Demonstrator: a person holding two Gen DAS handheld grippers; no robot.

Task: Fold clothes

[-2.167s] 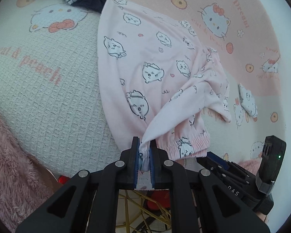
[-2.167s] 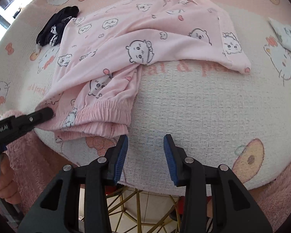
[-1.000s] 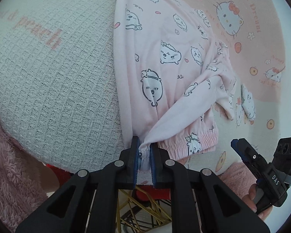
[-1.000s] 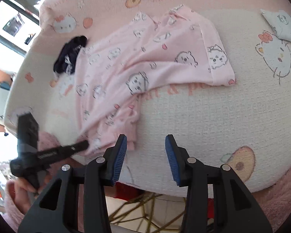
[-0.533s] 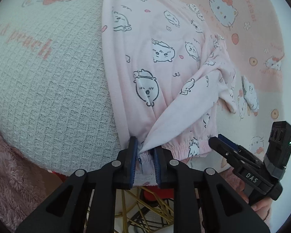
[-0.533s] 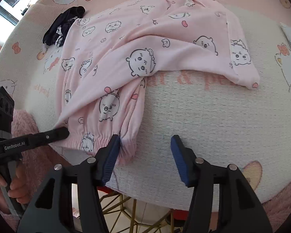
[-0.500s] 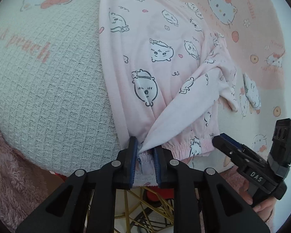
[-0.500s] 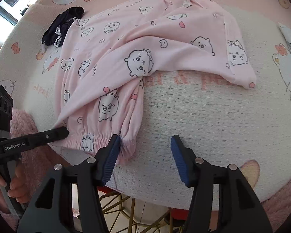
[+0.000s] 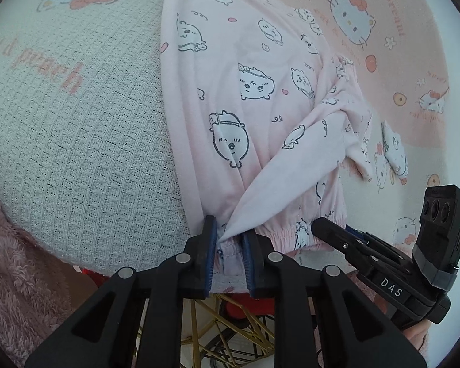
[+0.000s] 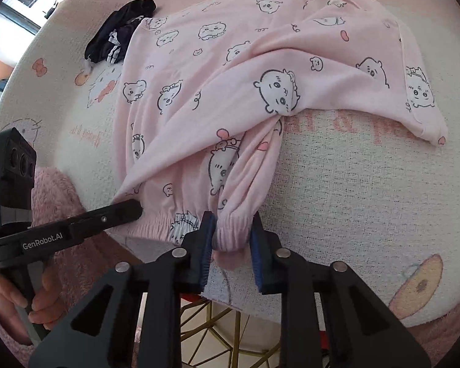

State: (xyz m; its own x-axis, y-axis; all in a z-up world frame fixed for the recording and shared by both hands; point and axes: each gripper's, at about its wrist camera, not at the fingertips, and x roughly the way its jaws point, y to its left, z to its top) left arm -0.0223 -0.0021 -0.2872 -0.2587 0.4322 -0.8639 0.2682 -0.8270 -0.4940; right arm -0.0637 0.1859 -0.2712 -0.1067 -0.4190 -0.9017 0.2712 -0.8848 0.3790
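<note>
Left wrist view shows the left tool [image 9: 228, 239] at the near edge of the table [image 9: 76, 141], its jaws narrow around one end of the elastic waistband of the pink pyjama trousers [image 9: 245, 98]. A little daylight shows beside the fabric, so the hold looks light rather than fully clamped. The right tool [image 10: 231, 234] sits at the other end of the same waistband, its jaws a moderate width apart with the gathered band bunched between the blue pads [image 10: 206, 242]; whether they press it yet I cannot tell.

The trousers lie across the cat-print cloth, waistband at the near edge, legs running toward the far side, one leg crossed loosely over the other and its cuff reaching toward the right edge. A dark garment [image 10: 119, 41] lies touching the trousers near the far-left edge.

Taking both ends of the waistband likely serves to lift and spread the trousers so the twisted legs fall straight before the first fold. The tangled crotch may drag as it rises.
</note>
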